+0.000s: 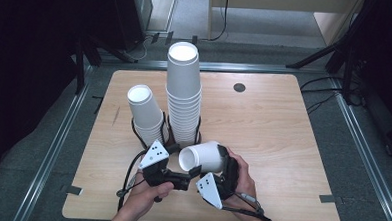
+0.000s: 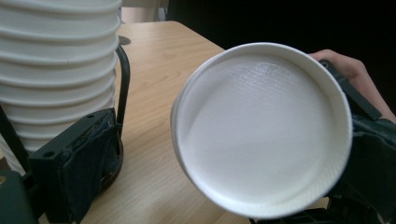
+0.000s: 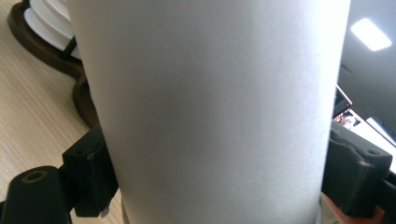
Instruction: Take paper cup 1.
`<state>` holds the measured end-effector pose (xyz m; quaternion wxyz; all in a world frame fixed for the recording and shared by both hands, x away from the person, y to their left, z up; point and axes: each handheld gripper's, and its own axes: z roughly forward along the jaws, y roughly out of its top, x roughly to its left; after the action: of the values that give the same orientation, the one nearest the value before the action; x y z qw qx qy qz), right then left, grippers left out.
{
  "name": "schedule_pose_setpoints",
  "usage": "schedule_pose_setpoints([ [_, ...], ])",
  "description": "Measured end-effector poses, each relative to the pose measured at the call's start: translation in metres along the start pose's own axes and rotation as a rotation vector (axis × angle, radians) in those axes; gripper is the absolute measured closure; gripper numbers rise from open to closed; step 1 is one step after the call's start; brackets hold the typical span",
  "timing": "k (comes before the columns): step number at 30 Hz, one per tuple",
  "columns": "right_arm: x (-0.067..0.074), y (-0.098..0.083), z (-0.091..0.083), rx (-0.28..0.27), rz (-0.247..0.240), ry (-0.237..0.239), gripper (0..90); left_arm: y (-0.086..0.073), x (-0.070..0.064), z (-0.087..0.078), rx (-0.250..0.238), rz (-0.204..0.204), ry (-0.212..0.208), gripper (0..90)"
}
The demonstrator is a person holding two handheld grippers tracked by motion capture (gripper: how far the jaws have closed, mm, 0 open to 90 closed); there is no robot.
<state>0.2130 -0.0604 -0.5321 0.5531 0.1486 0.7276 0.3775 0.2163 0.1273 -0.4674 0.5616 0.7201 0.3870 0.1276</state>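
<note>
We have the white paper cup [image 1: 203, 156] lying on its side above the table [image 1: 273, 129], clamped across its wall by the right gripper [image 1: 220, 164] — its base turned toward the left gripper [image 1: 175, 148], whose jaws stand apart, ready perhaps to take it. Just beyond, two cup stacks [image 1: 183, 95] sit in a dark holder [image 1: 147, 138], likely where cups are stacked.
</note>
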Motion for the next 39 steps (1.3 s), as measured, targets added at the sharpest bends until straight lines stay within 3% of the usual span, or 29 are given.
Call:
schedule_pose_setpoints([
  [7,0.005,0.002,-0.001,-0.023,-0.034,0.005,12.5,-0.002,-0.002,0.003,0.035,0.007,-0.007,0.0],
  [15,0.008,0.001,-0.002,-0.046,-0.064,0.009,12.0,-0.003,-0.001,0.004,0.054,0.011,-0.030,8.5],
  [19,0.009,0.000,-0.002,-0.048,-0.082,0.012,11.6,-0.004,-0.001,0.004,0.057,0.019,-0.049,17.4],
  [27,0.011,-0.002,-0.001,-0.044,-0.106,0.001,8.9,-0.004,0.003,0.005,0.065,-0.001,-0.057,19.3],
  [37,0.008,-0.002,-0.002,-0.058,-0.078,0.009,5.2,-0.004,0.002,0.001,0.033,0.012,-0.058,22.0],
  [38,0.007,-0.001,-0.003,-0.070,-0.081,0.014,3.6,-0.004,0.003,0.000,0.030,0.023,-0.032,22.3],
  [39,0.007,-0.001,-0.003,-0.070,-0.081,0.014,3.6,-0.004,0.003,0.000,0.030,0.023,-0.032,22.4],
])
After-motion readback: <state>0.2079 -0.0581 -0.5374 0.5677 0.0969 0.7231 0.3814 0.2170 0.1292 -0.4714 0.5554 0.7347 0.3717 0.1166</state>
